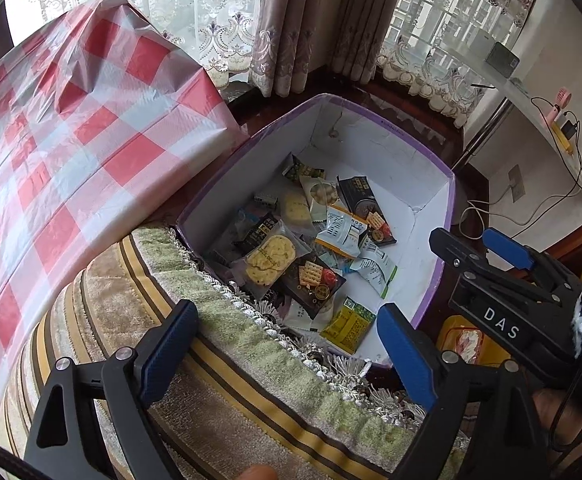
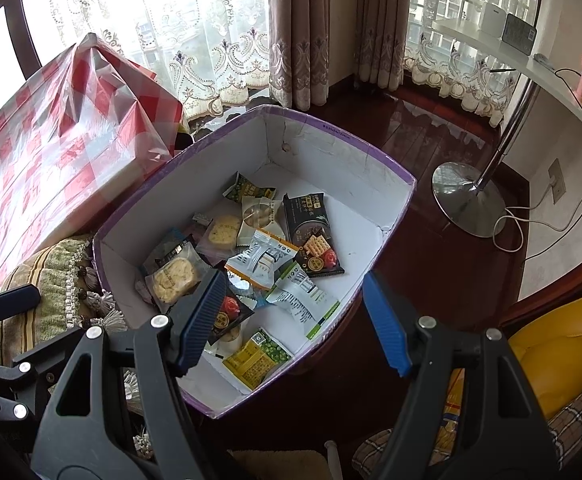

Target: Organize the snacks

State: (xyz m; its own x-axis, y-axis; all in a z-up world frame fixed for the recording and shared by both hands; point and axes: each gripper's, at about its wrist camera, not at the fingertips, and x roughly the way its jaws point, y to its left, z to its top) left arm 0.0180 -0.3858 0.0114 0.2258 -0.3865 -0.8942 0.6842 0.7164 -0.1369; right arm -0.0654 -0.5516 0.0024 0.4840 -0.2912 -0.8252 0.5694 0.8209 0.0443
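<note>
Purple box [image 2: 343, 133] holding snack packets [image 2: 265, 258]; you are hovering left gripper [image 1: 287, 340], right gripper [image 2: 291, 320], both wide, empty. Next: fetching more snacks.

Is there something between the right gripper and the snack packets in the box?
Nothing visible. The right gripper hangs open and empty above the open-topped box, with the snack packets lying uncovered below.

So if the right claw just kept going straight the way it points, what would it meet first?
Most likely the snack packets in the purple-rimmed cardboard box. The open right claw frames the white packet with a green edge and the yellow-green packet below it. Which it would touch first is unclear, since depth is hard to judge.
</note>
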